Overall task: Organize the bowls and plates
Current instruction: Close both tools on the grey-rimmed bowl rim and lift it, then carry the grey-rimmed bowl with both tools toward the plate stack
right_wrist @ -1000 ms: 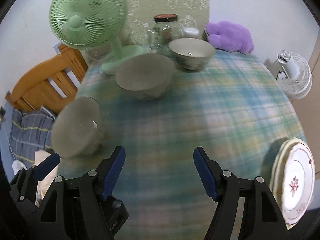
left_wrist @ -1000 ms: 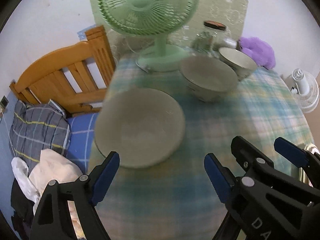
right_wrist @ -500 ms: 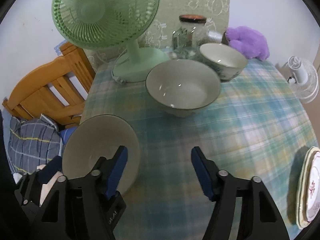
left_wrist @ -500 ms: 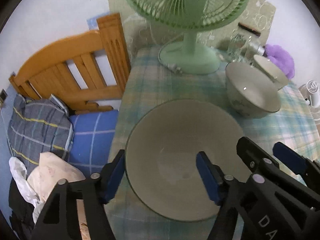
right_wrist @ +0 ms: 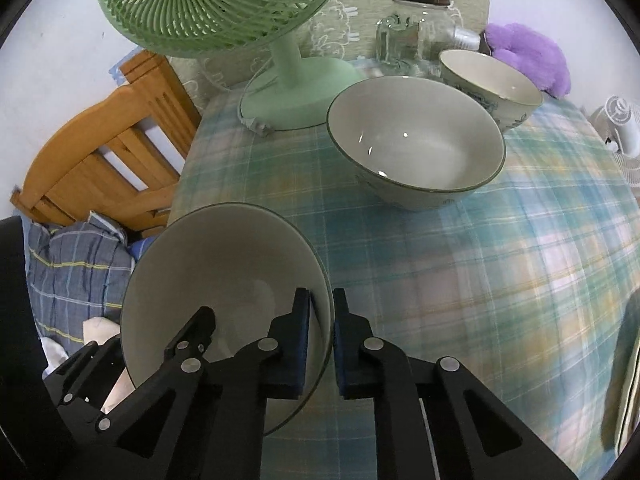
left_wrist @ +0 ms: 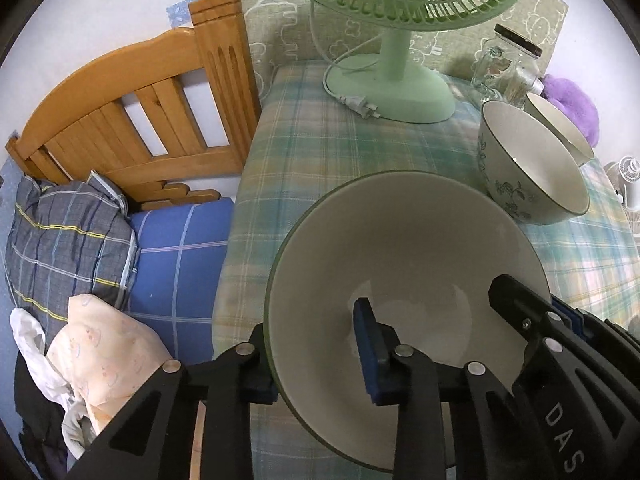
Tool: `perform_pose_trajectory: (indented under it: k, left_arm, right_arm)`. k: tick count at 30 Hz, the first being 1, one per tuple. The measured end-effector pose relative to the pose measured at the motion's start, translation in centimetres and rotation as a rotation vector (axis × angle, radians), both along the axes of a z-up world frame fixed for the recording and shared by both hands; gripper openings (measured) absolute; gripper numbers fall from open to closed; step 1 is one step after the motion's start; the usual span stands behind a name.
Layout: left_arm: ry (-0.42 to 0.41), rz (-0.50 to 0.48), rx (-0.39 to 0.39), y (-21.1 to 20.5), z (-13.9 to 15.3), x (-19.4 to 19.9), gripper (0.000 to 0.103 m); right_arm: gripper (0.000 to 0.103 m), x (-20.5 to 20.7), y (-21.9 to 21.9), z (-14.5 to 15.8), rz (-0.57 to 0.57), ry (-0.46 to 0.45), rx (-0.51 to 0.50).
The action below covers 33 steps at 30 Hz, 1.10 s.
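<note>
A large pale bowl with a dark green rim (left_wrist: 404,240) sits at the near left of the plaid table and also shows in the right wrist view (right_wrist: 224,264). My left gripper (left_wrist: 316,360) is shut on its left rim, one pad inside and one outside. My right gripper (right_wrist: 322,336) is shut on its right rim the same way. A second bowl with a floral outside (right_wrist: 416,148) stands in the middle, also in the left wrist view (left_wrist: 532,164). A third bowl (right_wrist: 492,80) is behind it.
A green desk fan (right_wrist: 296,84) stands at the back of the table (right_wrist: 500,264) with a glass jar (right_wrist: 416,32) and a purple plush (right_wrist: 528,56). A wooden bed frame (left_wrist: 132,120) and bedding (left_wrist: 72,232) lie to the left. A plate stack edge (right_wrist: 628,384) shows at far right.
Both grippers have moved in on the near bowl and closed from open onto its rim, left on the left side, right on the right side.
</note>
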State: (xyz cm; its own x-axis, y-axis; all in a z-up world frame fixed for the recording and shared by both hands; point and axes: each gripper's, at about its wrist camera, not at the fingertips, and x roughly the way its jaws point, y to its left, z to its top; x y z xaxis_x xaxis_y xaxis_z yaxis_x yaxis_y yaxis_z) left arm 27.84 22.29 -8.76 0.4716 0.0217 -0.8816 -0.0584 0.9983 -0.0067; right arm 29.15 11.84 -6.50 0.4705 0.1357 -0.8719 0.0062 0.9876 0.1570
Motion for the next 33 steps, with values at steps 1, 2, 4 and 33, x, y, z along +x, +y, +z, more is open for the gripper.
perform_pose_trajectory:
  k: [1, 2, 4, 33]
  left_arm:
    - [0.0, 0.0, 0.001, 0.0, 0.0, -0.1, 0.029]
    - [0.0, 0.001, 0.001, 0.0, 0.0, -0.1, 0.029]
    - [0.001, 0.001, -0.001, 0.0, 0.0, -0.2, 0.029]
    - [-0.006, -0.074, -0.05, -5.7, 2.8, -5.9, 0.029]
  right_arm:
    - [0.014, 0.1, 0.0, 0.0, 0.0, 0.0, 0.0]
    - [0.014, 0.0, 0.0, -0.1, 0.001, 0.001, 0.002]
    - [0.014, -0.1, -0.1, 0.0, 0.004, 0.007, 0.0]
    - [0.014, -6.3, -5.4, 3.6, -0.037, 0.001, -0.083]
